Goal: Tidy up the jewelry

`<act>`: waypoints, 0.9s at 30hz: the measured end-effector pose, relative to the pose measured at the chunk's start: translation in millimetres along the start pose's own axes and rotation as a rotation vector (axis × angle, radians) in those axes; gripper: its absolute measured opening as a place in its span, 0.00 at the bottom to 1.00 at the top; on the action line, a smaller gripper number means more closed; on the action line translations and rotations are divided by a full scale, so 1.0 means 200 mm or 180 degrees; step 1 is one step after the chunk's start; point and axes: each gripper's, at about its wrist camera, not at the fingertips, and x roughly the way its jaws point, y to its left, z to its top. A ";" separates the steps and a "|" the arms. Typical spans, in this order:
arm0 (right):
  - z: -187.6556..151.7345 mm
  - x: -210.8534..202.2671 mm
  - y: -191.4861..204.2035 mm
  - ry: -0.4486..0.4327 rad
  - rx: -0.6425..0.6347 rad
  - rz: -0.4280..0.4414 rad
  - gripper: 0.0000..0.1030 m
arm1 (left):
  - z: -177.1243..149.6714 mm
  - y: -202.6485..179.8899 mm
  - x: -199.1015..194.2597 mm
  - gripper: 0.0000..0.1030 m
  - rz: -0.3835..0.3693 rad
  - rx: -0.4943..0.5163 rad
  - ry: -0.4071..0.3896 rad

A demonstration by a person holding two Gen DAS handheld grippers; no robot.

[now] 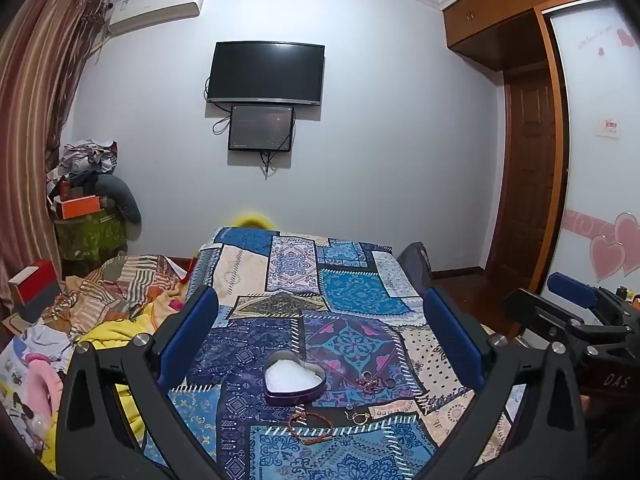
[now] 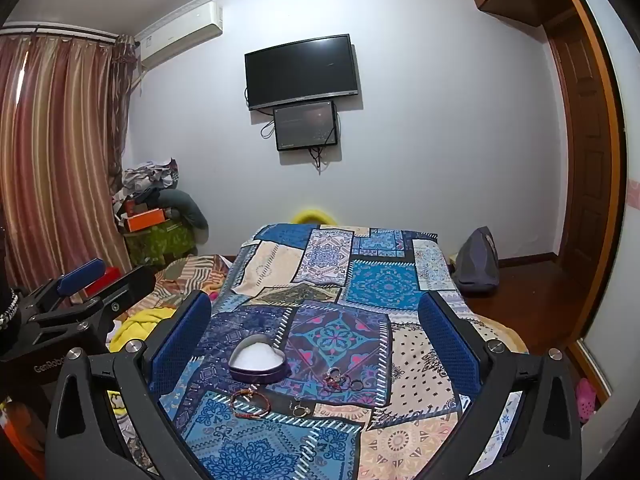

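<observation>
Evidently nothing has been picked up yet: both tools hang above the bed with their blue-padded fingers spread wide and nothing between them. The left gripper (image 1: 320, 332) and the right gripper (image 2: 314, 330) sit side by side, each showing at the edge of the other's view.

The jewelry lies loose on the patchwork bedspread (image 1: 352, 292), all of it just in front of or beside an open heart-shaped tin (image 1: 294, 378) with a white lining. A red-brown cord bracelet (image 1: 310, 426) lies nearest the cameras, close to the tin's point. Just right of it is a small metal piece, probably an earring (image 1: 360, 418), too small to be sure. Right of the tin sits a tangled cluster of rings and beads (image 1: 374, 380), touching one another.

My judgement is that this is the opening step, choosing a first piece. The next move calls for lowering one gripper to the cloth, narrowing the fingers around a thin item, and lifting it into the tin. The bracelet looks easiest; the soft fabric may bunch up between the pads, and the tangled cluster may come up together.

Around the bed: a wall-mounted television (image 1: 266, 72) with a smaller screen below, an air conditioner (image 1: 158, 6), striped curtains (image 2: 60, 152), a wooden door (image 1: 528, 172), and crumpled bedding (image 1: 120, 288) on the left
</observation>
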 end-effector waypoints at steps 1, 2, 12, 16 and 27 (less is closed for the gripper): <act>0.00 0.00 0.00 -0.0001 0.0001 0.0000 1.00 | 0.00 0.00 0.00 1.00 -0.0001 -0.0002 -0.0001; 0.00 0.00 0.00 -0.0001 0.0003 -0.0001 1.00 | 0.00 0.00 0.00 1.00 -0.0003 -0.0004 -0.0002; -0.01 -0.01 0.00 -0.0008 0.0006 -0.0005 1.00 | 0.00 -0.01 0.00 1.00 -0.0022 0.0029 0.0001; -0.01 0.00 -0.01 -0.0005 0.0013 -0.0008 1.00 | 0.00 -0.01 0.00 1.00 -0.0033 0.0040 -0.0008; -0.02 -0.01 -0.01 -0.0005 0.0016 -0.0012 1.00 | 0.01 -0.01 -0.02 1.00 -0.0029 0.0054 -0.0005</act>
